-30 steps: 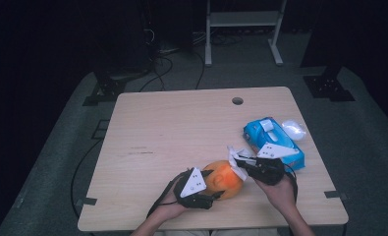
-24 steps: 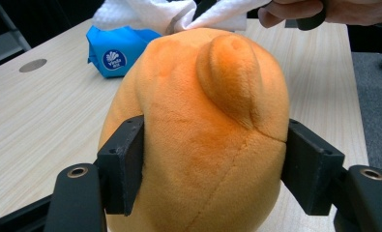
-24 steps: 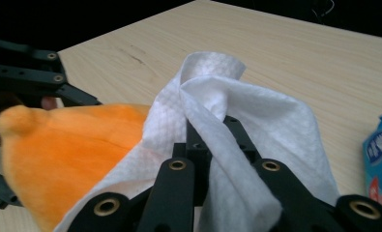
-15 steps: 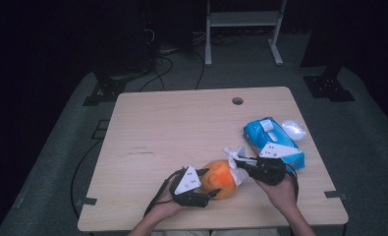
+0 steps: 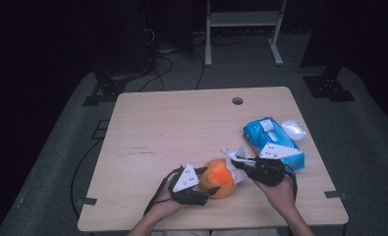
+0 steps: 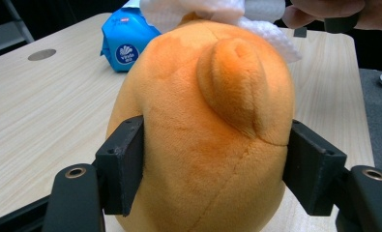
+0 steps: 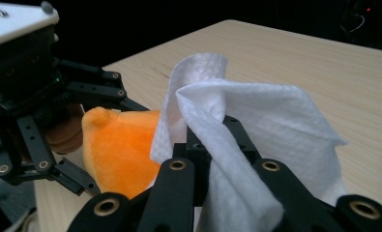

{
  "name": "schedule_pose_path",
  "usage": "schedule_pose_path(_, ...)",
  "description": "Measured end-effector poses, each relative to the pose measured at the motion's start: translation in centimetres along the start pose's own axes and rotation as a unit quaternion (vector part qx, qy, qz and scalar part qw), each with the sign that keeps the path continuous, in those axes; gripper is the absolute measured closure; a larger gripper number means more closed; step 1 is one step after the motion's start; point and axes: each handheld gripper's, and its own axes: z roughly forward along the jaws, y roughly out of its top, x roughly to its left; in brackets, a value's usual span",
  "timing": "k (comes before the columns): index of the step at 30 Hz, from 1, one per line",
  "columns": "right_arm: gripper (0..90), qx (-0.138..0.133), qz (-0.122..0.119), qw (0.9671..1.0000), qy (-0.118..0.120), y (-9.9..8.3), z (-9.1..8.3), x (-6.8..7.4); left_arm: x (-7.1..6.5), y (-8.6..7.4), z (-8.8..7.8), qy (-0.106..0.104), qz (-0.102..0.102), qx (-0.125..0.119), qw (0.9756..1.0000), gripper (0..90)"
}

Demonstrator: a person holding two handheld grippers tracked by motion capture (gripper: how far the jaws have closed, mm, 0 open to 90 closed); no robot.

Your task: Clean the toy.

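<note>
The left gripper (image 5: 207, 183) has its jaws partway closed, pressing both flanks of a round orange plush toy (image 6: 203, 135) that sits near the front edge of the pale wooden bench (image 5: 172, 128). The right gripper (image 5: 235, 164) is clamped tight on a crumpled white paper tissue (image 7: 256, 125), held against the toy's far side. Just beyond lies a blue pack of tissues (image 5: 272, 140). The step looks like wiping the toy; next, the tissue likely needs rubbing across the plush while the left steadies it.

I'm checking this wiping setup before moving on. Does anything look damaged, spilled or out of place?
Nothing stands out. The left gripper clamps the orange plush toy squarely, the right gripper holds a white tissue against it, and the blue tissue pack lies flat on the table. No spill shows.
</note>
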Motion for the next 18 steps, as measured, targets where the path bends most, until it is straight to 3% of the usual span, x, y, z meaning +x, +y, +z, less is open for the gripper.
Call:
schedule_pose_path(4,82.9,0.005,0.026,0.9996,-0.008,-0.7,0.0,-1.2,0.3,0.0,-0.1,0.004,-0.013,-0.003,0.9999,31.7)
schedule_pose_path(6,82.9,0.005,0.023,0.9997,-0.003,-0.6,-0.1,-0.9,0.4,0.0,0.0,0.005,-0.020,-0.007,0.9998,33.0)
schedule_pose_path(11,82.8,0.000,-0.021,0.9990,0.039,0.5,1.1,2.7,0.6,0.1,0.2,0.016,-0.030,-0.008,0.9994,35.9)
schedule_pose_path(14,82.8,0.007,-0.054,0.9979,0.036,1.0,1.6,4.0,0.6,0.1,0.1,0.013,-0.033,-0.009,0.9993,37.7)
schedule_pose_path(18,82.8,0.006,-0.031,0.9993,0.018,0.4,1.4,2.3,0.4,0.5,-0.1,0.016,-0.029,-0.010,0.9994,41.1)
